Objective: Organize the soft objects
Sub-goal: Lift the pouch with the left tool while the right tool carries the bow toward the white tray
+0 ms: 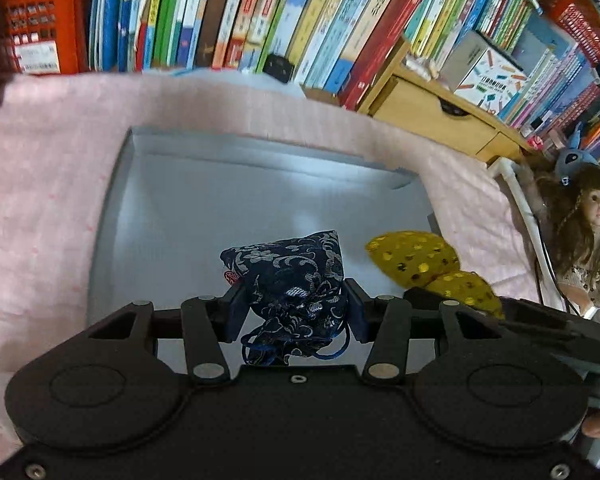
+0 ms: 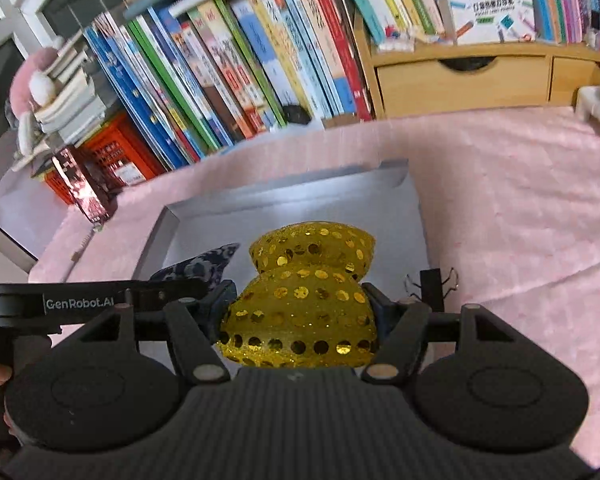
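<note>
Left wrist view: left gripper (image 1: 296, 304) is clamped on a navy pouch (image 1: 292, 280) above the grey tray (image 1: 172, 200), which lies on a pink cloth (image 1: 48, 184). Right gripper (image 2: 300, 312) pinches a gold pouch (image 2: 304, 300) over the same tray, just beside the navy one. Books (image 2: 228, 64) line the back

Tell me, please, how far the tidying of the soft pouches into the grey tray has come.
Done: nothing lies loose in the grey tray yet, as far as these views show. In hand: the left gripper is shut on the navy brocade pouch, the right gripper on the gold sequin pouch, both over the tray. Left: lower and release each.
</note>
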Tool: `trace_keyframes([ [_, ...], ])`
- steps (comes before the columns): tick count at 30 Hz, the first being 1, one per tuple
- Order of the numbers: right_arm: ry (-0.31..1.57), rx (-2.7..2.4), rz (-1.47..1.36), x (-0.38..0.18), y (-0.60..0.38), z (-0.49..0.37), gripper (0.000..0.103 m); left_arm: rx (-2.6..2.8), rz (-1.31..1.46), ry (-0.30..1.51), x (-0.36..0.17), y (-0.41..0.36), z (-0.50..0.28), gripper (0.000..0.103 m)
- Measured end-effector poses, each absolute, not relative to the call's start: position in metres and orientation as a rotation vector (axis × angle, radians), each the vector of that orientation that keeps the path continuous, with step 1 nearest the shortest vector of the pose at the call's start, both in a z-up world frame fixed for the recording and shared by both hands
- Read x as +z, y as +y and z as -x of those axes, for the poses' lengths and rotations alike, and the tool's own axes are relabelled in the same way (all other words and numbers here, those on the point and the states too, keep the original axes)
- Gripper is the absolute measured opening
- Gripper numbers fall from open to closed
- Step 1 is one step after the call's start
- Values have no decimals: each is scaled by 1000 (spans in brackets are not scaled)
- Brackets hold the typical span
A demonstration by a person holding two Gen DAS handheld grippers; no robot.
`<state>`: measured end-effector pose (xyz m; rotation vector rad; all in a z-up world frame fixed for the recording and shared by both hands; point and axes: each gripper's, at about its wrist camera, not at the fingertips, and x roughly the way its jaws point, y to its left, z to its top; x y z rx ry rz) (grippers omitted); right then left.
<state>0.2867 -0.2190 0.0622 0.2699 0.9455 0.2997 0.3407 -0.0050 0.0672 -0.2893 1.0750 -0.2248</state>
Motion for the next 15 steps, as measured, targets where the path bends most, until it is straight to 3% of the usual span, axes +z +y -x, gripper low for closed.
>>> trace_keyframes([
  [9, 1023, 278, -239, 48, -208, -300, 70, -201, 312, 1138, 46, -5, -353, 47],
  [15, 1056, 262, -241, 43, -209, -305, 76, -201, 332, 1155, 41, -2, -356, 48],
])
